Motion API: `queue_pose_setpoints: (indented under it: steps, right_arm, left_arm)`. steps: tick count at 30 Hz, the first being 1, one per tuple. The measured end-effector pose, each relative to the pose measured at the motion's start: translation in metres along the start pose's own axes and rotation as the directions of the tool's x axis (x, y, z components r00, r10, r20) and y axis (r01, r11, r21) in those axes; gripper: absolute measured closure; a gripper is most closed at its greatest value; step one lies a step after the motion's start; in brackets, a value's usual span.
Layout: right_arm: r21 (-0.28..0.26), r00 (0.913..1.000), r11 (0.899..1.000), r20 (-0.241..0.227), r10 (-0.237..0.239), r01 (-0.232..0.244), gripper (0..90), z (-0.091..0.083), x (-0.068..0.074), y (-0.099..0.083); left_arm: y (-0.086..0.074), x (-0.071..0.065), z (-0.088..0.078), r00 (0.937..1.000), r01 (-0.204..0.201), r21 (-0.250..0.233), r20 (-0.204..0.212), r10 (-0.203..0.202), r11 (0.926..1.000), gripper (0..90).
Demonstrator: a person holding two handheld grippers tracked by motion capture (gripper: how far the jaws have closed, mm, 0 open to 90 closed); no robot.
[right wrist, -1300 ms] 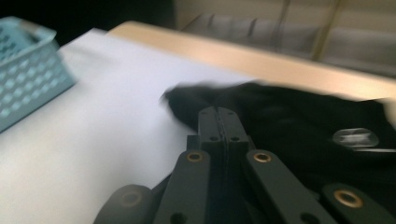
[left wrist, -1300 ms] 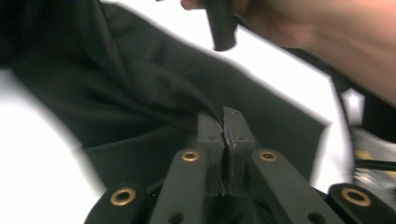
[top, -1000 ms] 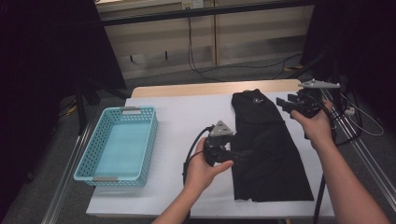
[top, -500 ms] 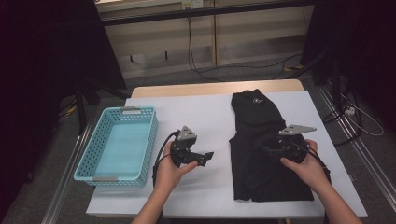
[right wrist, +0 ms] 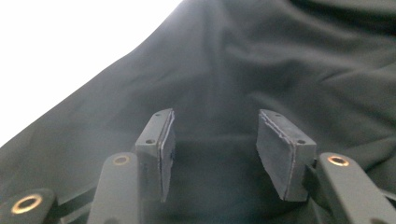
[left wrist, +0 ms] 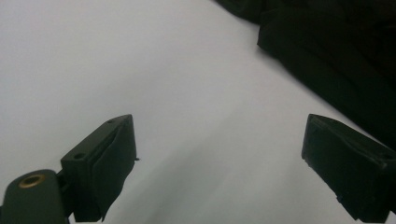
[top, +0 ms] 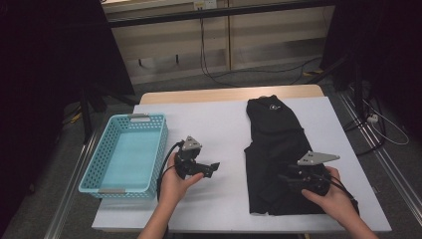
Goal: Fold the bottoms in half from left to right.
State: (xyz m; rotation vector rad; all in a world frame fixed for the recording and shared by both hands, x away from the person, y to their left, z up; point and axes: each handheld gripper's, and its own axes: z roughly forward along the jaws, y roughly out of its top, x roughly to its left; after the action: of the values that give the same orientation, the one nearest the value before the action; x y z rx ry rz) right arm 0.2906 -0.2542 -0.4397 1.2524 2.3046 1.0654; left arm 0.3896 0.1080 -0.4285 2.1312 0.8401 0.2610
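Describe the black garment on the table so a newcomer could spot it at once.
Start at the white-topped table. A turquoise basket sits at its left end; the black garment lies flat on the right half, stretching from the far edge toward the near one. It is the only dark cloth there, with a small white logo near its far end, and the right gripper hovers over its near part.

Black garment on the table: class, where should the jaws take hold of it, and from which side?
Probably the near hem of the black garment, approached from the person's side: it lies flat, so the loose edge beside the right gripper pinches easiest.
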Motion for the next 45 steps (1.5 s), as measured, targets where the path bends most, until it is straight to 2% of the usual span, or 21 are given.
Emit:
queue_pose_setpoints:
  steps: [3, 5, 8, 11, 12, 15, 21, 26, 30, 33, 38, 39, 40, 42, 45]
  right_arm:
    - [0.025, 0.9995, 1.0, -0.027, -0.016, 0.017, 48.4, 0.001, 0.003, -0.005]
    - [0.029, 0.9991, 0.999, -0.035, -0.023, 0.024, 54.0, -0.001, 0.005, -0.008]
    - [0.047, 0.9985, 0.997, -0.014, -0.053, 0.054, 71.7, 0.0, 0.008, -0.015]
    - [0.04, 0.9989, 0.998, -0.017, -0.044, 0.045, 89.0, 0.001, 0.004, -0.014]
    - [0.036, 0.9988, 0.998, -0.019, -0.046, 0.047, 90.0, 0.002, 0.003, -0.014]
    - [0.031, 0.9994, 0.999, -0.024, -0.026, 0.027, 90.0, -0.003, 0.0, -0.012]
    - [-0.022, 0.9993, 1.0, -0.035, -0.017, 0.016, 90.0, -0.033, -0.01, -0.013]
    - [-0.032, 0.9994, 0.999, -0.034, -0.013, 0.012, 90.0, -0.055, -0.013, -0.023]
    - [-0.048, 0.9999, 0.999, -0.01, 0.013, -0.013, 90.0, -0.073, -0.022, -0.034]
    - [-0.042, 0.9991, 0.998, 0.023, 0.036, -0.035, 90.0, -0.08, -0.032, -0.043]
    - [-0.029, 0.9993, 0.999, 0.023, 0.031, -0.03, 90.0, -0.081, -0.035, -0.047]
    - [-0.03, 0.9992, 0.999, 0.028, 0.027, -0.027, 86.0, -0.08, -0.034, -0.045]
    - [-0.035, 0.9988, 0.999, 0.041, 0.029, -0.027, 78.0, -0.079, -0.033, -0.044]
    - [-0.044, 0.9981, 0.999, 0.051, 0.033, -0.031, 69.9, -0.077, -0.033, -0.04]
    - [-0.046, 0.9971, 0.999, 0.07, 0.03, -0.027, 65.1, -0.071, -0.035, -0.034]
  left_arm:
    - [0.0, 0.0, 0.0, 1.0, -0.003, 0.0, -0.002, 0.003, 1.0, 10.0]
    - [0.0, 0.0, 0.0, 1.0, -0.005, 0.001, 0.003, 0.005, 1.0, 10.2]
    - [0.002, 0.0, 0.003, 0.9999, -0.012, 0.005, 0.005, 0.011, 0.9999, 10.5]
    - [0.004, 0.0, 0.005, 1.0, -0.007, -0.004, 0.004, 0.007, 1.0, 10.7]
    - [0.004, -0.001, 0.005, 0.9999, -0.01, -0.001, 0.009, 0.01, 1.0, 10.8]
    - [0.005, -0.002, 0.005, 0.9999, -0.01, -0.006, 0.008, 0.01, 0.9999, 11.1]
    - [0.005, -0.002, 0.005, 0.9998, -0.013, -0.001, 0.011, 0.013, 0.9999, 11.3]
    - [0.005, -0.002, 0.007, 0.9996, -0.019, 0.004, 0.019, 0.019, 0.9998, 11.4]
    - [0.007, -0.003, 0.007, 0.9998, -0.013, 0.0, 0.018, 0.013, 0.9999, 11.3]
    - [0.007, -0.003, 0.007, 0.9995, -0.024, 0.004, 0.019, 0.024, 0.9997, 11.4]
    - [0.007, -0.003, 0.007, 0.9996, -0.02, 0.001, 0.021, 0.02, 0.9998, 11.4]
    - [0.007, -0.003, 0.007, 0.9996, -0.019, 0.001, 0.021, 0.019, 0.9998, 11.4]
    - [0.006, -0.002, 0.006, 0.9997, -0.017, 0.003, 0.02, 0.017, 0.9998, 11.4]
    - [0.006, -0.002, 0.006, 0.9997, -0.012, 0.0, 0.019, 0.012, 0.9999, 11.3]
    - [0.005, 0.0, 0.004, 0.9998, -0.012, -0.001, 0.014, 0.012, 0.9999, 11.3]
